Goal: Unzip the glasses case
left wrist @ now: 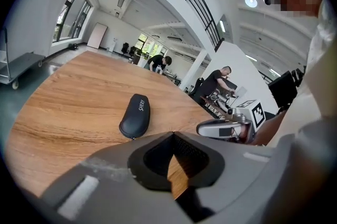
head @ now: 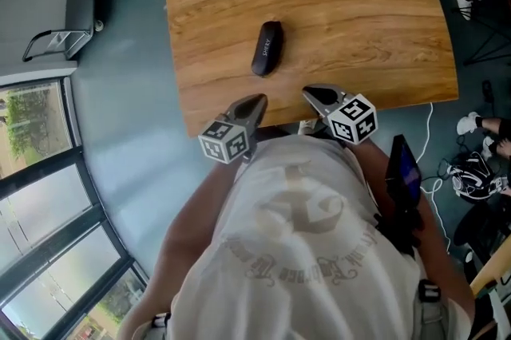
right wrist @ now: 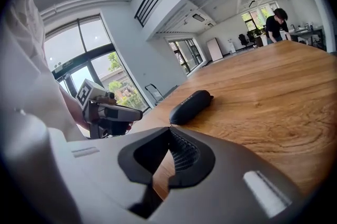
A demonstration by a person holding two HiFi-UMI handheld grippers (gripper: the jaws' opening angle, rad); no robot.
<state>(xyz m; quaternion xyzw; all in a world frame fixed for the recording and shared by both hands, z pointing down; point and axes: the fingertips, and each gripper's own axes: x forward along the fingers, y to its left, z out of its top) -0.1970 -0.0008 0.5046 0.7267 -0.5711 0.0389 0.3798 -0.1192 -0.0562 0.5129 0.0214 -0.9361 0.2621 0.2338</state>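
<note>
Both my claws are pressed together and empty. The left claw (left wrist: 172, 134) has its tips meeting with nothing between them, and the right claw (right wrist: 168, 129) is the same. The glasses case (head: 267, 48) lies flat on the counter (head: 359, 3), ahead of both claws and apart from both. It sits roughly in the gap between their lines, a bit closer to my left claw. Its long axis runs mostly away from me with a slight tilt, so one narrow end faces my claws. From the left claw it is ahead and off to the left. From the right claw it is ahead and a touch right. The case is dark, closed, lettering up. I can't make out the zip pull for sure, maybe a small tab at the near end. My judgement is that one claw has to pin the body while the other finds the pull, so both need to spread and go forward. The counter is bare wood with the grain running crosswise, and both claws hover at its near edge. Around it is grey floor, tall windows on my left side, a cart (head: 76, 7) beyond the counter's left edge, and cables (head: 435, 171) on the floor to my right. People at desks (left wrist: 216, 83) are far off behind the counter.
</note>
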